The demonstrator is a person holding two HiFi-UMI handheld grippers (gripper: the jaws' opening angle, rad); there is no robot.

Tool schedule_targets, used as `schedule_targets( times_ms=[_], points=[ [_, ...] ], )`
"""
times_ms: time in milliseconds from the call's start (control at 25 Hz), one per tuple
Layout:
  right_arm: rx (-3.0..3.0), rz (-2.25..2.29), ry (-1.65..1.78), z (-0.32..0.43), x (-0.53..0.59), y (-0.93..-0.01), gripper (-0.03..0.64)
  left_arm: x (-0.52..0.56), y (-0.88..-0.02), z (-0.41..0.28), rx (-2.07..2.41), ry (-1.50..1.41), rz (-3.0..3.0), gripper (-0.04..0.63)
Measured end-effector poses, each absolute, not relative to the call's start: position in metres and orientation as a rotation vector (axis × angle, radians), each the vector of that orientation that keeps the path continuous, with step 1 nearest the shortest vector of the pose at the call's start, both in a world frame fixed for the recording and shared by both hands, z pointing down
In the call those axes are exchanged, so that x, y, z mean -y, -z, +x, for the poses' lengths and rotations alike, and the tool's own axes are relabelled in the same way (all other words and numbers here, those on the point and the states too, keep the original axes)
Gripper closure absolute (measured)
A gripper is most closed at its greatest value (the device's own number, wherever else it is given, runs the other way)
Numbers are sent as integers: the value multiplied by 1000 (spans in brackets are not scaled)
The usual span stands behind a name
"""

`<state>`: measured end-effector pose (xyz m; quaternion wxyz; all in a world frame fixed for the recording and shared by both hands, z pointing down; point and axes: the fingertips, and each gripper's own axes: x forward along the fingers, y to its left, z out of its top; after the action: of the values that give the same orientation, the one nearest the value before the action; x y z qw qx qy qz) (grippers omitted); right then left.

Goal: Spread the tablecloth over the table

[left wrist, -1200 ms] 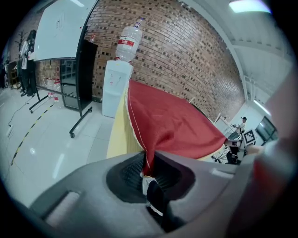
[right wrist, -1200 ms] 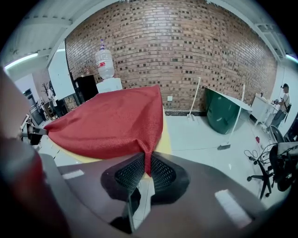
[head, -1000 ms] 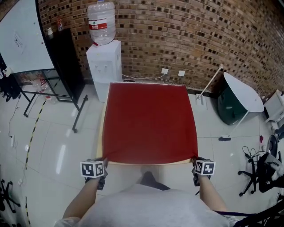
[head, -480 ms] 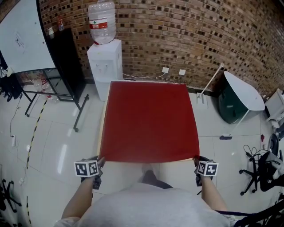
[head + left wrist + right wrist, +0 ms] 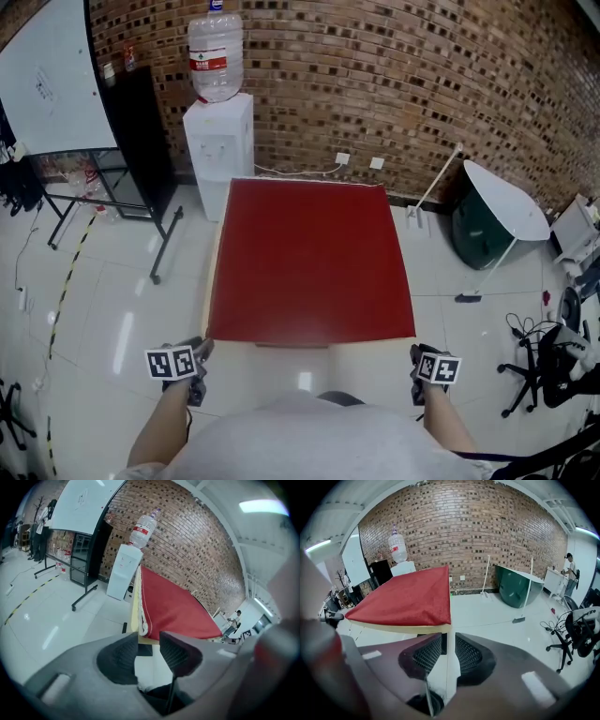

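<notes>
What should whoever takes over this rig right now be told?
Left gripper: open, empty, just off the table's near left corner.
Right gripper: open, empty, just off the near right corner.
Tablecloth: lies flat over the table, reaching its near edge.
Done: the cloth is spread.
Left: a pale strip of table shows along the left side, and the near left hem looks bunched; probably a small tug and smoothing there.
</notes>
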<state>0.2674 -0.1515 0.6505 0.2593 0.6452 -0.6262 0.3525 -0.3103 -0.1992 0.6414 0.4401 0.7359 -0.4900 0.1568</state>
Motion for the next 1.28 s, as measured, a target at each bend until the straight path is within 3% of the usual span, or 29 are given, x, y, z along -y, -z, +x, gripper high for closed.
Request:
schedule_targets(
  times_ms=[200,280,560,880,1280],
  points=[
    [1786,1748,-881,251,160,-625,591,187,-627,-281,1079,-327,1871,514],
    [1829,1716,-851,241,160,-614,615,182,-618,-270,1051,-337,1907,595],
    [1986,1615,-857,214,102,-591,615,122,-591,-202,967,-380,2040,595],
    [2051,1449,-913,210,-63,-617,615,-39,-587,-123,899,-355,2107,595],
    [2205,1169,-858,150,-205,-587,615,-201,-554,-94,904,-445,2193,595]
  ],
)
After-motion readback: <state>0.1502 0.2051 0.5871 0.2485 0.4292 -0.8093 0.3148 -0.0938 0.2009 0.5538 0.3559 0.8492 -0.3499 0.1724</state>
